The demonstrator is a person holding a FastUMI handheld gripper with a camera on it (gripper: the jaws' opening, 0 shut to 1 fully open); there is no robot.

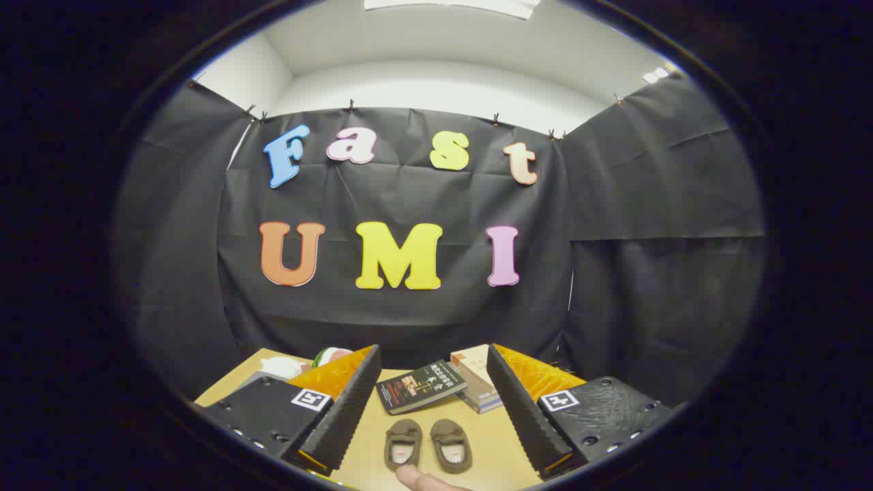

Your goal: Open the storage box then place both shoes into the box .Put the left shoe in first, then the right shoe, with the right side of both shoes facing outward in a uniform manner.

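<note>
Gripper view, lower centre: my gripper [430, 409] has its fingers spread wide, gripping nothing. Two brown shoes [427, 444] lie side by side on the table [491, 450] between them, books [436, 385] beyond.

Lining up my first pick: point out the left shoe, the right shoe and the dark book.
left shoe [403, 443]: gripper view, on its opening, between the open tool's fingers.
right shoe [451, 445]: gripper view, on its opening, beside the left shoe.
dark book [421, 386]: gripper view, on its cover, beyond the shoes.

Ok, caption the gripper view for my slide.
Open gripper above a pair of small brown slip-on shoes on the wooden table, books beyond.
</note>
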